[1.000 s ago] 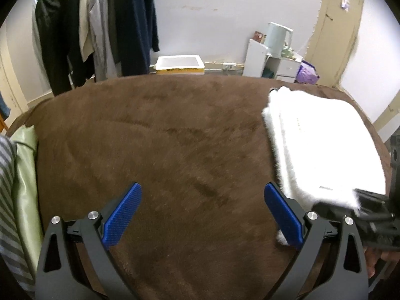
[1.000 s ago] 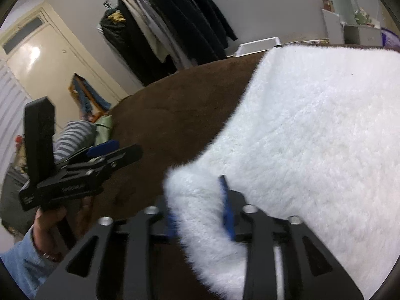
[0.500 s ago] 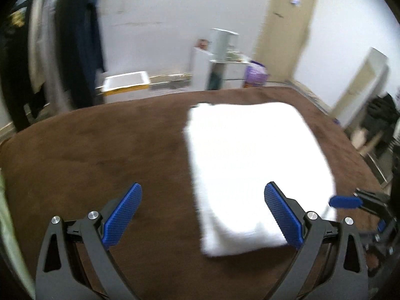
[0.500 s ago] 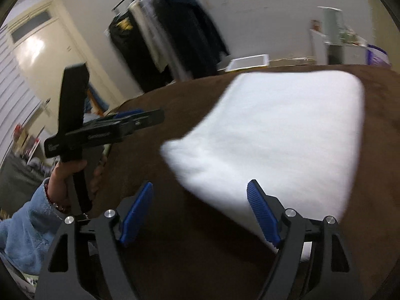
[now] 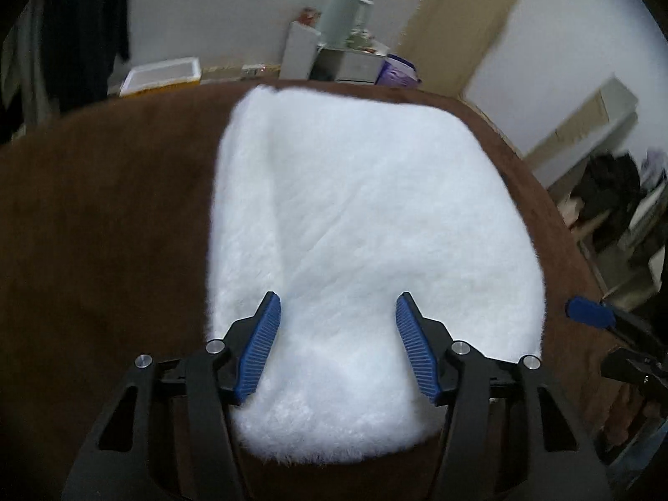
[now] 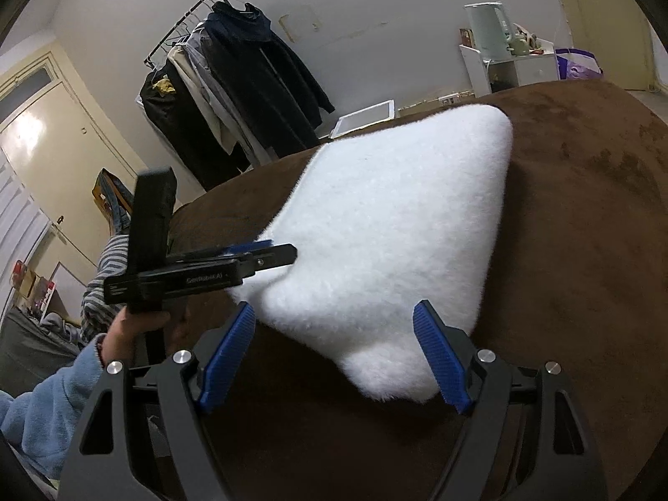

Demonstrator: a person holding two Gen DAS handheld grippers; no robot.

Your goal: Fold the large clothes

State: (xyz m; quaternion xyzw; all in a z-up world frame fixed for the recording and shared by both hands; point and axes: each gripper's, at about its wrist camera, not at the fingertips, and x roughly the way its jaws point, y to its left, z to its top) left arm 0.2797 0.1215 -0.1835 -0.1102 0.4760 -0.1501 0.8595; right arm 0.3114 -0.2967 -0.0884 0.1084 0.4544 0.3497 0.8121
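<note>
Brown plush bedding (image 5: 104, 250) fills the lower left of the left wrist view, with a folded white fleece garment (image 5: 367, 229) lying across the middle of the frame. At the bottom, the left gripper (image 5: 338, 342) points down at the garment's near edge, its 2 blue pads apart on either side of the fluffy pile; its jaws have just been closing, yet the pads do not seem to press the cloth, so this looks like lining up for a pinch on that edge. A second blue fingertip pokes in at the right edge of the frame, off the garment.

Across the right wrist view, the same brown surface spreads around the garment (image 6: 396, 217), which sits in the centre. The right gripper (image 6: 334, 359) at the bottom has its fingers wide apart, empty, framing the near corner with clear gaps. At middle left, the left gripper (image 6: 267, 252) reaches over the garment's left edge, held by a hand (image 6: 137, 325) in a blue sleeve (image 6: 46, 409). A clothes rack (image 6: 234, 83) stands in the upper left.
</note>
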